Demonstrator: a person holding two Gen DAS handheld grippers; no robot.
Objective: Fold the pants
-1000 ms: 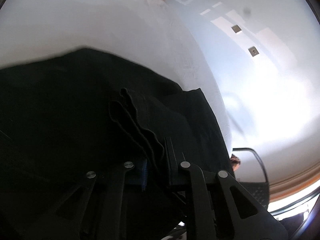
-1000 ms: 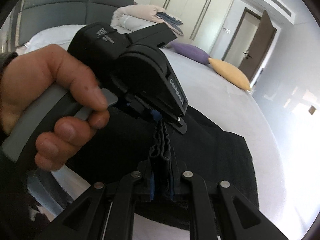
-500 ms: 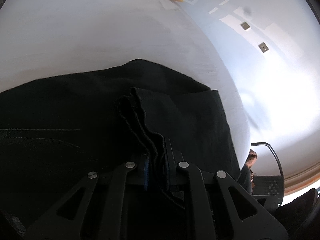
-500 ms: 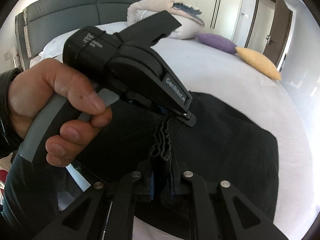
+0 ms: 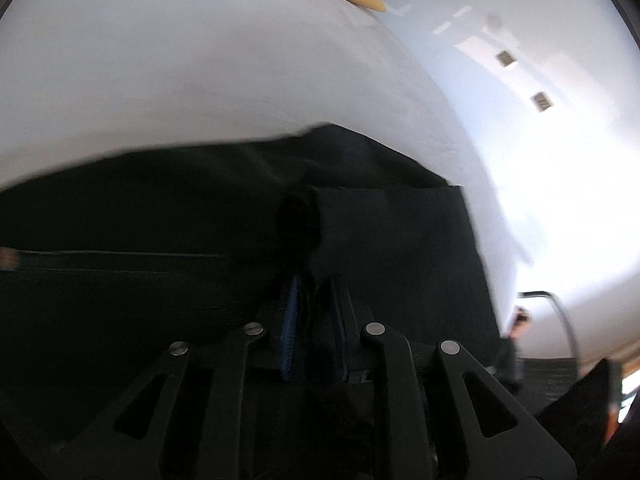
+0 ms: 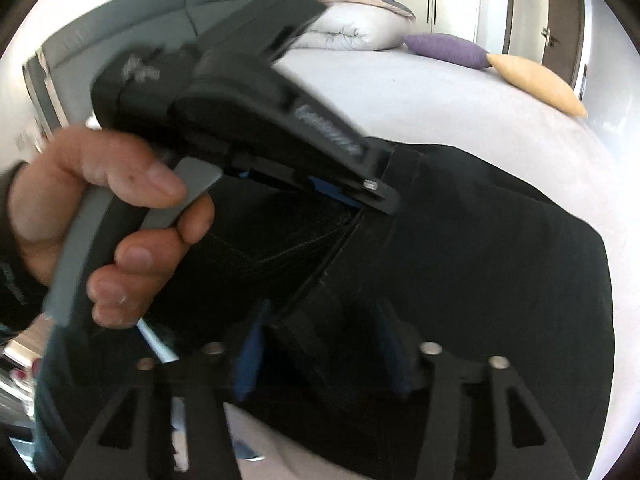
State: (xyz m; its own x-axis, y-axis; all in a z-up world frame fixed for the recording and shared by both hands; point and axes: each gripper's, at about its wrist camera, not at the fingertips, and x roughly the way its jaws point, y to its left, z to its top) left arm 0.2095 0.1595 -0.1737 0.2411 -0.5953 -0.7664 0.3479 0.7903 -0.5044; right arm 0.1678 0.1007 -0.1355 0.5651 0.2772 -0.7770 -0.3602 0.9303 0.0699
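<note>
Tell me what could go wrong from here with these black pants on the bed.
1. The right gripper has just been opening, with the folded edge of the black pants loose between its pads, while the left gripper appears to pinch the same edge; if the left hand pulls now, the fold might drag askew.
2. The pants lie near the edge of the bed, so a tug could slide part of them off.
</note>
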